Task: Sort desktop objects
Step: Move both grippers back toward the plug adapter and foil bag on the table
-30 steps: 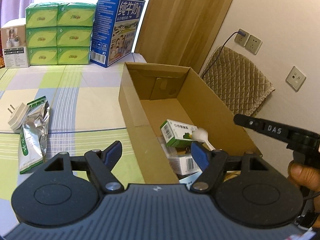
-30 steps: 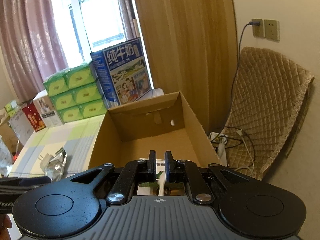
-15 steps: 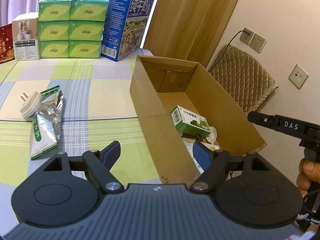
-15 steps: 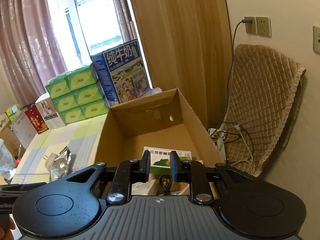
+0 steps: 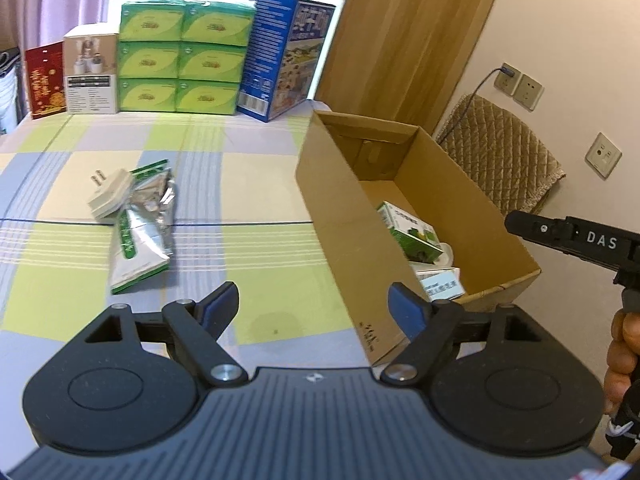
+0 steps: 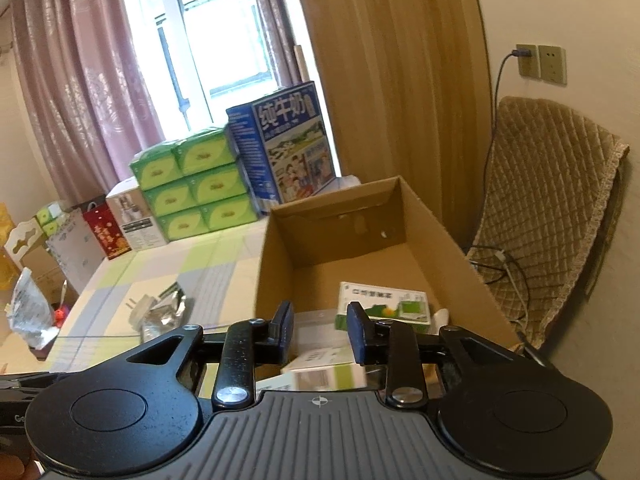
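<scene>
An open cardboard box (image 5: 344, 216) (image 6: 436, 232) stands on the checked tablecloth. Inside lie a green-and-white carton (image 5: 412, 232) (image 6: 384, 306), a white spoon (image 6: 440, 316) and other small white boxes (image 5: 440, 284) (image 6: 320, 364). Left of the box, a silver-and-green foil pouch (image 5: 140, 232) (image 6: 164, 312) lies on the cloth with a white plug adapter (image 5: 110, 194) (image 6: 142, 306) against it. My left gripper (image 5: 314, 308) is open and empty, above the cloth by the box's near corner. My right gripper (image 6: 320, 332) is open and empty over the box's near end.
Stacked green tissue boxes (image 5: 180, 58), a blue milk carton case (image 5: 284, 56), a white appliance box (image 5: 92, 76) and a red bag (image 5: 44, 80) line the table's far edge. A quilted chair (image 6: 548, 208) with cables stands right of the box. A hand (image 5: 624, 356) holds the right gripper.
My right gripper has opened from shut and pulled back from the box. The left gripper has drawn back and swung left, so more tablecloth shows.
</scene>
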`<state>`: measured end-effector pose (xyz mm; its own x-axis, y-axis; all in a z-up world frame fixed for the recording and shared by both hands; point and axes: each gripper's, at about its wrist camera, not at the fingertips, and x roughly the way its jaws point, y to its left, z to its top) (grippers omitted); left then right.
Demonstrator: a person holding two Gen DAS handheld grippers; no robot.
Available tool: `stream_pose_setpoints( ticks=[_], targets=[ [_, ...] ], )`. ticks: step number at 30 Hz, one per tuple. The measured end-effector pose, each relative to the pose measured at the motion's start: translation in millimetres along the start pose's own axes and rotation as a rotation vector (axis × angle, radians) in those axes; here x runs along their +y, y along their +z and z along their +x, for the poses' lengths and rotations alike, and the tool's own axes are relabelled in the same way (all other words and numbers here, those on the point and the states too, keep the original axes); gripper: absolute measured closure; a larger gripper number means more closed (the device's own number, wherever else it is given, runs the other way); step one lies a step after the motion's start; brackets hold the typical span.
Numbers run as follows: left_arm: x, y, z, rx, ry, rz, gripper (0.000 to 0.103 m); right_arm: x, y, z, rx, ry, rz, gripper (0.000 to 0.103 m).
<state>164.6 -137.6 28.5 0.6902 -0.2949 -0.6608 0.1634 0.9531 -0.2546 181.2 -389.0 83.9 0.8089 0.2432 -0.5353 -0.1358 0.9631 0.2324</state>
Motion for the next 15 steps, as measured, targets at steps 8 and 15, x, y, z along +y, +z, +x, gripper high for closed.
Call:
stream_pose_setpoints(
  ticks=[8, 15],
  targets=[
    [29.3, -3.7, -24.3, -0.023, 0.048, -0.025, 0.02, 32.3, -2.3, -5.4, -0.013, 0.038, -0.036, 0.047],
    [54.9, -12.6, -42.2, -0.031, 0.092, -0.053, 0.015, 59.9, -5.7, -7.1, -0.014, 0.076, -0.071, 0.029]
  ],
)
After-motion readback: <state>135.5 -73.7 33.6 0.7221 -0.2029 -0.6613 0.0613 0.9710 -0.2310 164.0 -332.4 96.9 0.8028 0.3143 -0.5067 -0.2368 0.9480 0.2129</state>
